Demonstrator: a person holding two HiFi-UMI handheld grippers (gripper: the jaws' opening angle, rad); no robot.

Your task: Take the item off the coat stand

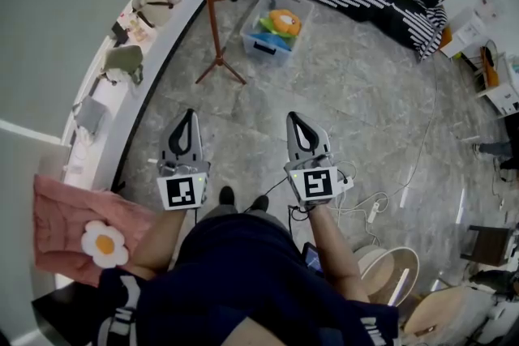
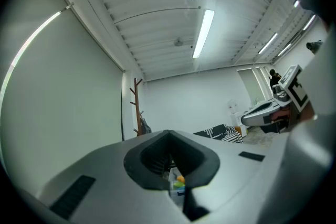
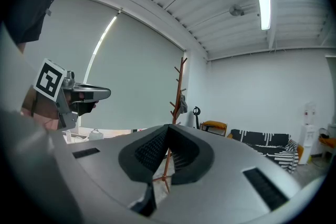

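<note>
Head view: my left hand-held gripper (image 1: pixel 187 117) and right hand-held gripper (image 1: pixel 294 121) are level, with the coat stand (image 1: pixel 212 12) well ahead, so I judge this the approach step. Left gripper view: jaws together, empty. Right gripper view: likewise closed and empty; the dark item (image 3: pixel 182 104) hangs on the stand, so next I must close in and open.

Held forward side by side and roughly level, the left gripper (image 1: pixel 187 119) and right gripper (image 1: pixel 295 121) both have jaws closed on nothing.

left grey plastic gripper (image 1: pixel 188 114), centre left; right grey plastic gripper (image 1: pixel 293 117), centre right: black ribbed pads (image 3: pixel 149 150), white marker cubes (image 1: pixel 182 190) with black squares. dark navy garment (image 1: pixel 243 271), white-printed sleeves (image 1: pixel 122 308), lower frame; black shoes (image 1: pixel 227 195).
</note>
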